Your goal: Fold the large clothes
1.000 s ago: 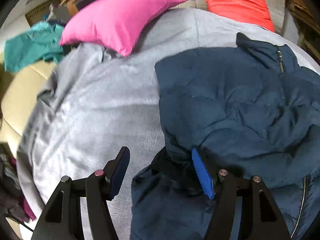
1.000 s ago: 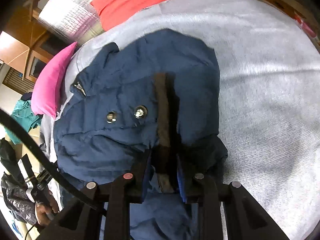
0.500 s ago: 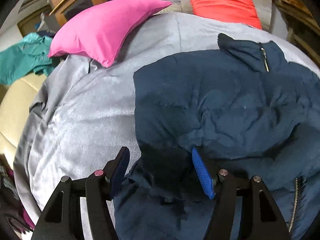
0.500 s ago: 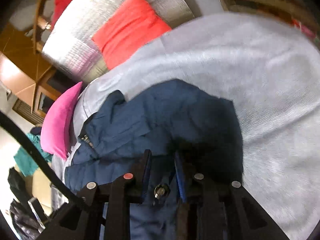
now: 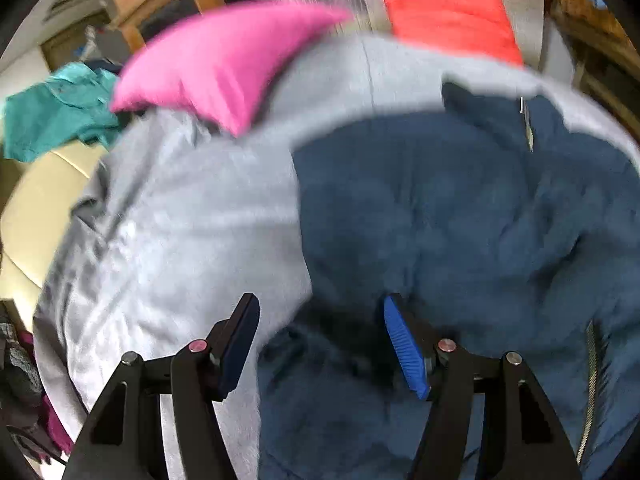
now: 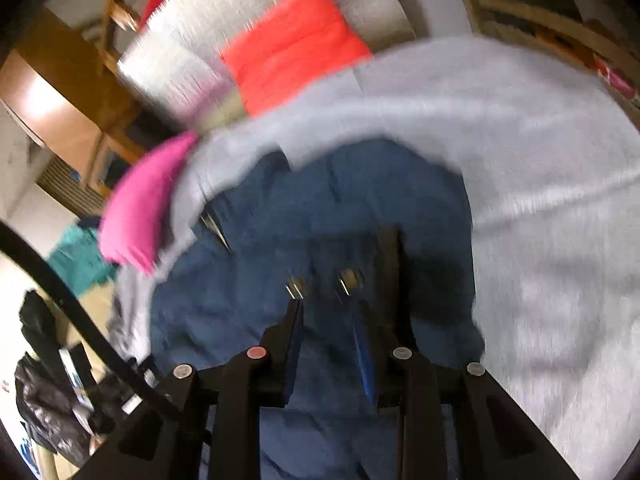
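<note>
A navy puffer jacket lies spread on a bed with a grey cover. Its collar and zip point toward the pillows. My left gripper is open and hovers over the jacket's left edge, holding nothing. In the right wrist view the jacket fills the middle, with two metal snaps just ahead of the fingers. My right gripper has its jaws a little apart, with jacket fabric beneath them. Motion blur hides whether any fabric is pinched.
A pink pillow and a red-orange pillow lie at the bed's head. A teal garment lies on a cream surface at the left. Wooden furniture stands behind. Dark bags sit at the left of the right wrist view.
My right gripper's jaws have opened from tightly shut on a jacket fold to a small gap, and the view swung back down over the jacket. My left gripper stays open and has shifted left.
</note>
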`<control>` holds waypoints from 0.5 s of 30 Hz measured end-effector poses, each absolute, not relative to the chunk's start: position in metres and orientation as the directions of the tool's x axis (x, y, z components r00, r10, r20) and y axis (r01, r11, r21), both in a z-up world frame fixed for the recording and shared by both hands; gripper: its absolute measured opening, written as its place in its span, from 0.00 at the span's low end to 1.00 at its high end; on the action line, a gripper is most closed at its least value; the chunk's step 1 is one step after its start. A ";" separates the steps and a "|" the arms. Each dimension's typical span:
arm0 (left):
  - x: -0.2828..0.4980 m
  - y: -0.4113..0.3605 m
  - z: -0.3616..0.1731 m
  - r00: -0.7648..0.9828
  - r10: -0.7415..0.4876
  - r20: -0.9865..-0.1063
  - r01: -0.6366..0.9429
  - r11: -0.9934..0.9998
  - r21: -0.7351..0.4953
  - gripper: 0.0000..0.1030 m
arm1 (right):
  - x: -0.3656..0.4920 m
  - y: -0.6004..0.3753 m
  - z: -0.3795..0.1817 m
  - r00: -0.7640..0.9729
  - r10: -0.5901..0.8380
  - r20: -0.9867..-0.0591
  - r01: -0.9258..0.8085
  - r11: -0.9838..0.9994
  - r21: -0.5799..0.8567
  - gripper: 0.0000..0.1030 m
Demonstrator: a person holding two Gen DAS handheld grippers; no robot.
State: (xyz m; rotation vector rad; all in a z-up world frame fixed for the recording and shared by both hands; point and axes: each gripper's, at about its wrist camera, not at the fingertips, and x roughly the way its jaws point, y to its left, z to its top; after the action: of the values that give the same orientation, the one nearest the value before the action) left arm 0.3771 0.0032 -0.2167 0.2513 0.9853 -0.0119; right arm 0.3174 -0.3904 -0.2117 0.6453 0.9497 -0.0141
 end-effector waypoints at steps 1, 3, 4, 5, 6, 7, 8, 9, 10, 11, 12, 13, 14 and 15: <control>0.378 0.002 -0.225 0.533 0.109 -0.839 0.133 0.969 0.210 0.64 | 0.320 -0.387 -0.224 0.551 0.277 -0.788 0.295 0.818 0.494 0.28; 0.371 0.001 -0.222 0.546 0.124 -0.829 0.127 0.965 0.229 0.64 | 0.318 -0.376 -0.233 0.526 0.257 -0.811 0.296 0.839 0.457 0.27; 0.366 0.001 -0.219 0.552 0.121 -0.825 0.130 0.965 0.228 0.64 | 0.316 -0.373 -0.227 0.532 0.243 -0.812 0.289 0.849 0.443 0.27; 0.359 0.002 -0.213 0.566 0.104 -0.818 0.135 0.967 0.217 0.64 | 0.311 -0.369 -0.217 0.551 0.249 -0.797 0.266 0.852 0.450 0.28; 0.351 0.005 -0.208 0.583 0.081 -0.809 0.139 0.970 0.197 0.64 | 0.305 -0.367 -0.208 0.578 0.257 -0.775 0.242 0.853 0.463 0.31; 0.345 0.007 -0.204 0.592 0.068 -0.803 0.140 0.972 0.186 0.64 | 0.300 -0.365 -0.201 0.600 0.251 -0.759 0.228 0.856 0.464 0.34; 0.338 0.011 -0.201 0.604 0.058 -0.795 0.139 0.974 0.177 0.64 | 0.293 -0.365 -0.193 0.622 0.237 -0.746 0.221 0.861 0.457 0.39; 0.330 0.016 -0.198 0.615 0.054 -0.787 0.135 0.976 0.172 0.64 | 0.283 -0.365 -0.186 0.645 0.223 -0.731 0.218 0.863 0.455 0.45; 0.323 0.022 -0.195 0.623 0.054 -0.780 0.130 0.977 0.171 0.64 | 0.275 -0.365 -0.182 0.662 0.219 -0.717 0.215 0.861 0.461 0.47; 0.317 0.029 -0.194 0.630 0.054 -0.775 0.127 0.977 0.171 0.64 | 0.266 -0.368 -0.179 0.678 0.219 -0.702 0.213 0.855 0.473 0.50; 0.312 0.036 -0.192 0.636 0.054 -0.770 0.124 0.977 0.171 0.64 | 0.257 -0.370 -0.176 0.687 0.217 -0.693 0.218 0.849 0.482 0.52; 0.305 0.042 -0.191 0.641 0.054 -0.766 0.120 0.978 0.169 0.64 | 0.248 -0.372 -0.175 0.691 0.210 -0.691 0.227 0.845 0.484 0.52; 0.295 0.050 -0.192 0.641 0.051 -0.766 0.114 0.980 0.161 0.64 | 0.242 -0.375 -0.176 0.692 0.204 -0.693 0.234 0.844 0.483 0.54; 0.286 0.056 -0.193 0.638 0.046 -0.769 0.110 0.983 0.150 0.64 | 0.232 -0.376 -0.176 0.688 0.197 -0.698 0.241 0.846 0.476 0.55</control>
State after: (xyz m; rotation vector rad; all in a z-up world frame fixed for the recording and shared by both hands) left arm 0.2857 0.0558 -0.1926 0.1892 0.8793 -0.0368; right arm 0.2323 -0.3757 -0.1762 0.5791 0.8233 -0.0266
